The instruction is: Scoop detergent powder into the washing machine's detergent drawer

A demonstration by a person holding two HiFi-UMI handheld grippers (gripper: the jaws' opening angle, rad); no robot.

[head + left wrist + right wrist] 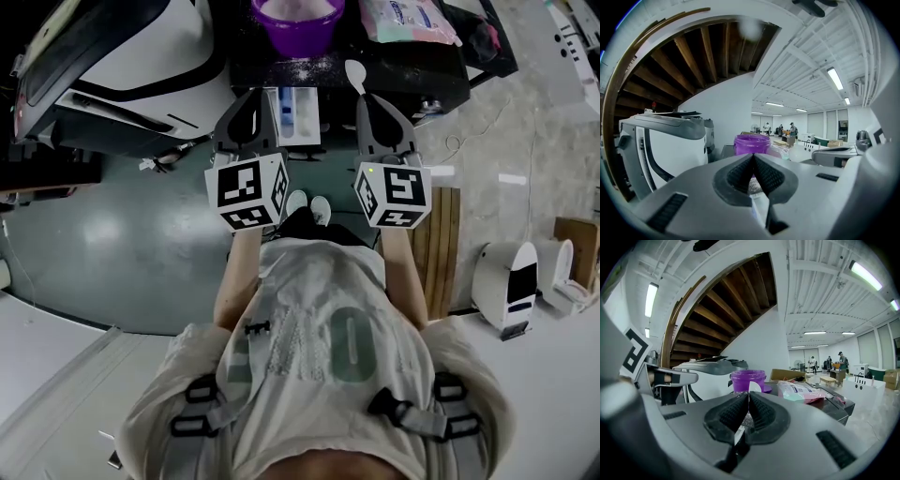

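Right gripper (371, 99): clamped on the white scoop (355, 75) handle, bowl looks empty
Left gripper (251, 97): jaws pressed together, nothing in them, I think
Drawer (298, 117): on the black table (427, 80) between both grippers
Tub (298, 28): full of powder, just beyond the scoop
Progress: looks early, dipping and tipping still to do

A dark wooden stair underside (736, 301) curves above the fingers (764, 411) of the right gripper (748, 397); a white wall (759, 343) rises beyond them. To their upper right glow long ceiling strip lights (867, 275). A glossy grey-green floor (112, 244) lies below.
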